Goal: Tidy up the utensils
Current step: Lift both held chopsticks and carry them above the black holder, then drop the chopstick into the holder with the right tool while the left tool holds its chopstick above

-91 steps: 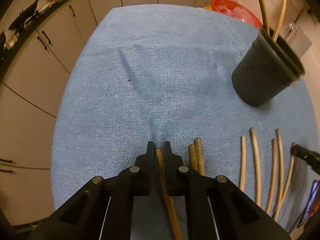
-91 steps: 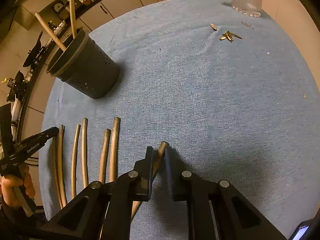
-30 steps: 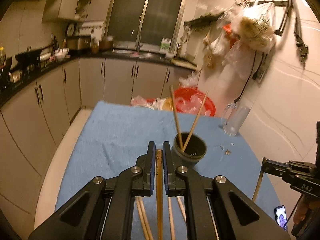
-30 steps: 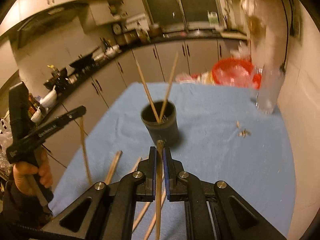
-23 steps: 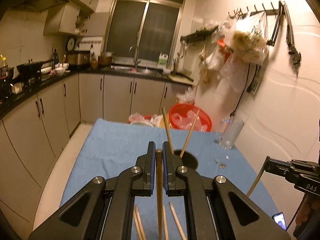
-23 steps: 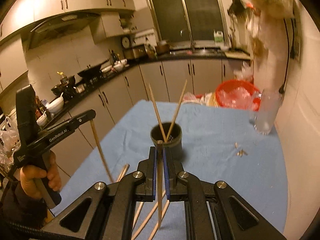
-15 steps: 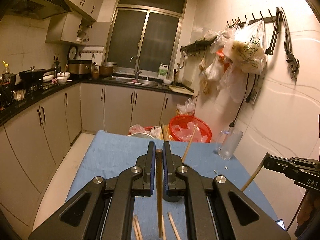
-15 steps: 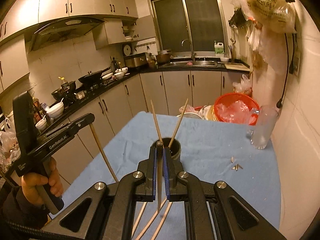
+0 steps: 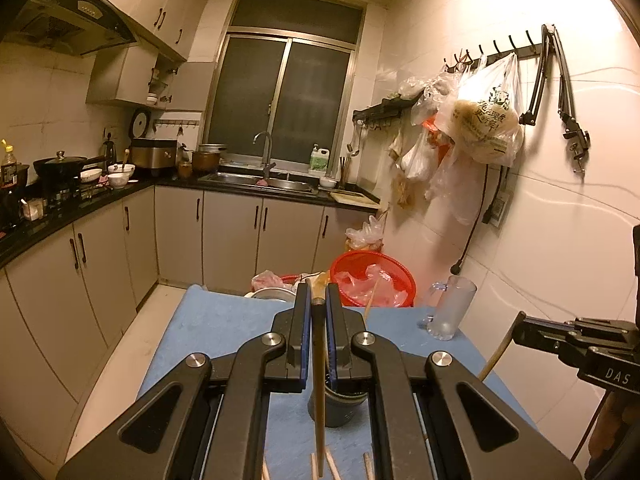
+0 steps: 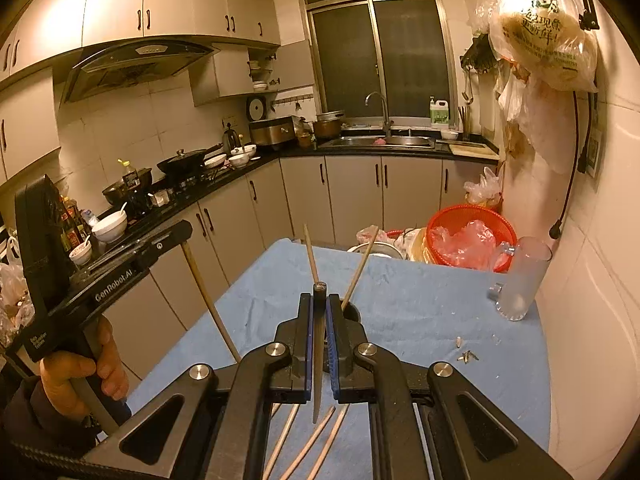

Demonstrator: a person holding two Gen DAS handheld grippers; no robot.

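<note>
Two hand-held tools raised above a blue-covered tabletop (image 10: 420, 320) in a kitchen at night. Left tool (image 9: 316, 320) pinched almost fully shut on one wooden chopstick (image 9: 319, 392), gripped near its top end, the rest of the stick hanging down between the jaws toward the cloth. Right tool (image 10: 320, 320) likewise clamped nearly closed on a second chopstick (image 10: 317, 376), also taken near its upper end and dangling below the pads. Dark round utensil holder (image 9: 340, 404) standing on the tabletop just ahead of and below both tools, already carrying two chopsticks (image 10: 310, 254) that lean apart out of its mouth. More loose chopsticks (image 10: 308, 444) lying on the cloth at the near edge, beneath the tools. Frosted glass mug (image 10: 520, 284) off to the right by the wall, well apart from the holder; red basket (image 10: 464, 236) beyond the far edge.

Likely handling: very light, stiff, thin and smooth, so prone to pivoting or sliding between the pads when held by one end. Hold near the top looks sensible for lowering the free tip into the holder's narrow mouth; a slow, steady descent probably needed, since a swinging tip could catch the rim or knock the leaning pair.
</note>
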